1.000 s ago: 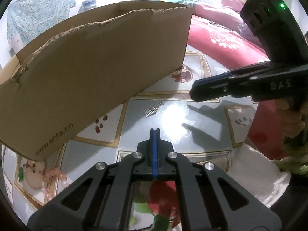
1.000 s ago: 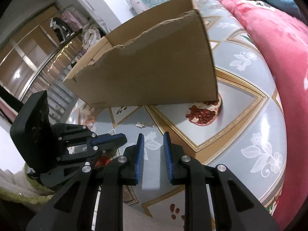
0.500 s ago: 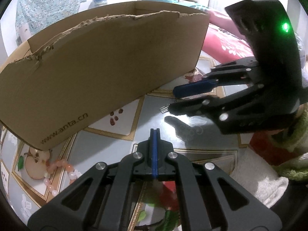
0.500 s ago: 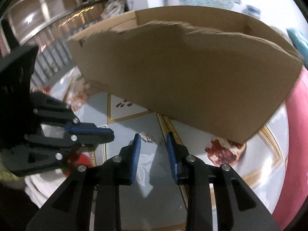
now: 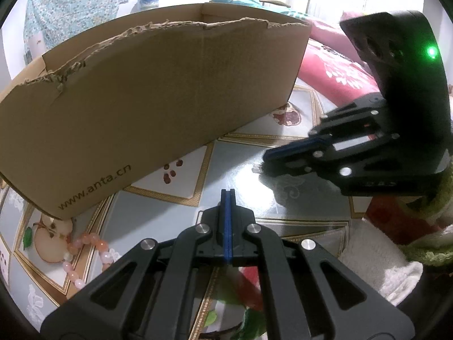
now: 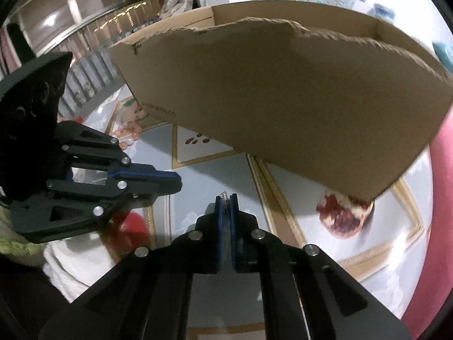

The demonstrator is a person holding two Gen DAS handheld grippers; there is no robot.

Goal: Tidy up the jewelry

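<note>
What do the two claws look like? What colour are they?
Both claws, left claw and right claw, are black plastic with cut-out linkage bars joined by shiny silver bolts. Their fingers have bright blue pads. The right one has a chunky black body with a glowing green light. No cables show.

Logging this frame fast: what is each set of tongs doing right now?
Left tongs: closed, holding nothing.
Right tongs: closed on the small silver jewelry piece, low over the table.
</note>
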